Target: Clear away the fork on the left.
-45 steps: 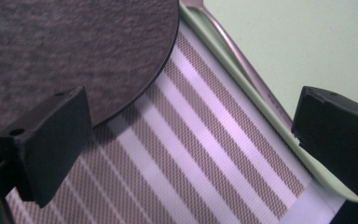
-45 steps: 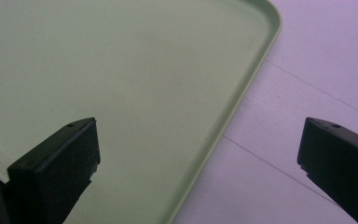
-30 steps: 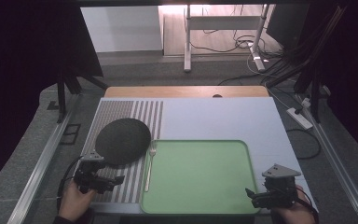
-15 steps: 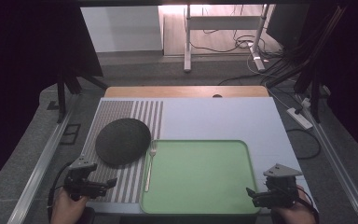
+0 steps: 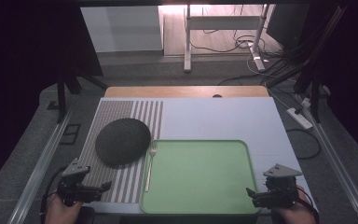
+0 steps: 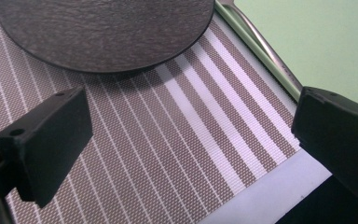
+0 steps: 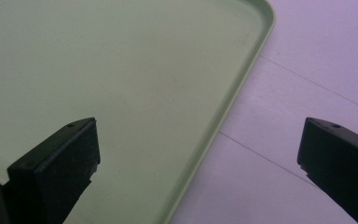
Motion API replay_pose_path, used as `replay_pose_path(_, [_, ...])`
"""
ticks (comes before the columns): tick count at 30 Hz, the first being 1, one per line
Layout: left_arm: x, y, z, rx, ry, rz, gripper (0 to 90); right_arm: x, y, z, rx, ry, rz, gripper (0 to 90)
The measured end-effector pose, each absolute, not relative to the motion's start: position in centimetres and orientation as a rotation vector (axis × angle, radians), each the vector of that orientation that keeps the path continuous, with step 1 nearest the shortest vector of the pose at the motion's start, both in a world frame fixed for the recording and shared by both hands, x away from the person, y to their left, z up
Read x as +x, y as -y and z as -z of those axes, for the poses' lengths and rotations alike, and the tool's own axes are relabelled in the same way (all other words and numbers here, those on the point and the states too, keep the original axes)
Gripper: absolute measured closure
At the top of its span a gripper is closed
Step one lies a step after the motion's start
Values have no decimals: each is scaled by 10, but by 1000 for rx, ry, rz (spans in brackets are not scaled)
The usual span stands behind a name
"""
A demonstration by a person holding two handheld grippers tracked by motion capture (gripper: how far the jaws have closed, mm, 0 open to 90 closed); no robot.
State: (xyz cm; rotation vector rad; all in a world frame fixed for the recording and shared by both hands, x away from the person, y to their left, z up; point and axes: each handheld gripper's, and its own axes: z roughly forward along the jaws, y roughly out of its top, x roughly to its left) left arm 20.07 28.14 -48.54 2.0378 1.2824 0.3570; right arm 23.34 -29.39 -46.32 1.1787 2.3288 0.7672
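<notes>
A dark round plate (image 5: 122,140) lies on a striped placemat (image 5: 116,182) at the left of the table. A fork (image 5: 150,164) rests lengthwise between the mat and a green tray (image 5: 196,175). My left gripper (image 5: 103,187) hovers open at the mat's near left corner, nothing between its jaws; its own view shows the plate (image 6: 102,32), the mat (image 6: 168,154) and the fork handle (image 6: 265,51). My right gripper (image 5: 251,195) is open at the tray's near right corner, straddling the tray rim (image 7: 223,112).
The white tabletop (image 5: 214,119) stretches behind the tray, with a wooden strip (image 5: 186,91) along its far edge. Metal rails (image 5: 42,163) run along both sides of the table. Cables and a power strip (image 5: 300,117) lie on the floor at the right.
My left gripper has drawn back toward the near left corner of the mat, away from the plate. The right gripper has barely moved.
</notes>
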Motion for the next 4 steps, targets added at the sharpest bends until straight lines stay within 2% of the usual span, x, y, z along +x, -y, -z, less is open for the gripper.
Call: replay_pose_path(4, [201,-283,485,2020,-1287,-346,0,234,294,464,1175,-2332,-757,0])
